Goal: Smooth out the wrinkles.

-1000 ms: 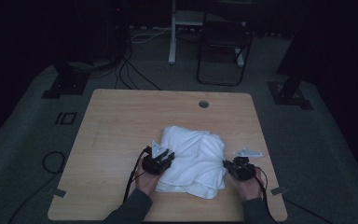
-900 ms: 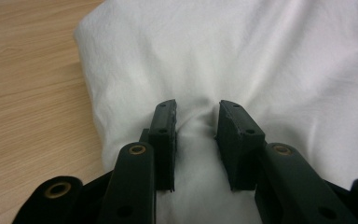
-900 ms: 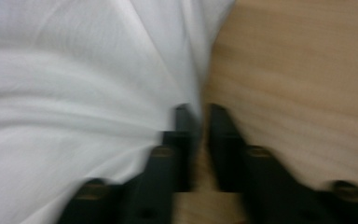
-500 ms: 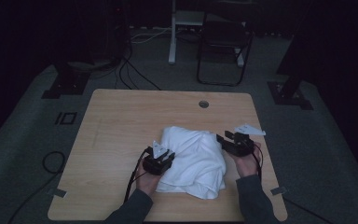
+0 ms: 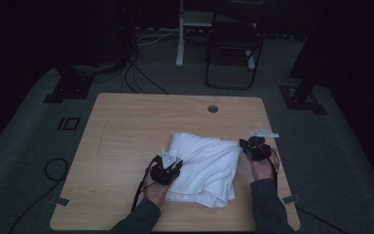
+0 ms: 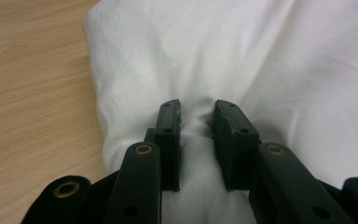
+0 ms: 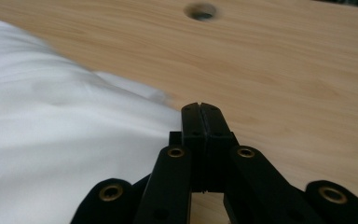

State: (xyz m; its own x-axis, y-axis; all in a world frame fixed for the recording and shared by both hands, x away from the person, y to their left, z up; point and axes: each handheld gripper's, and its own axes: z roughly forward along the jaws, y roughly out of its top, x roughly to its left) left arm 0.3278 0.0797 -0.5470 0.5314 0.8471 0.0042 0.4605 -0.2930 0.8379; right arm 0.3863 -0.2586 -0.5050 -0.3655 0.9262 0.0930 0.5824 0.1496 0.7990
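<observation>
Item: white cloth (image 5: 205,165), folded into a thick, soft bundle. Lying on the near half of the wooden table (image 5: 126,126), slightly right of centre, edges rumpled, nearest corner hanging loose toward the table's front edge. Showing as pale creased folds in the left gripper view (image 6: 242,56) and as a blurred white mass at the left of the right gripper view (image 7: 42,140).

Item: left gripper (image 5: 168,168), black, grey three-cornered plate on top. Sitting at the cloth's left edge, held by the left hand (image 5: 153,190). Jaws having just been closing; pinching a raised ridge of cloth between them, pads (image 6: 170,123) pressing into the fabric on both sides, a narrow gap remaining, packed with cloth.

Item: right gripper (image 5: 246,146), black, grey plate on top. Sitting at the cloth's right edge, far corner, held by the right hand (image 5: 262,168). Jaws clenched, pads meeting face to face with nothing visible between them; tips (image 7: 200,112) resting just beside the cloth's border, bare wood showing ahead.

Item: round hole (image 5: 213,108) in the table top, near the far edge, well apart from the cloth; also appearing at the top of the right gripper view (image 7: 200,10).
</observation>
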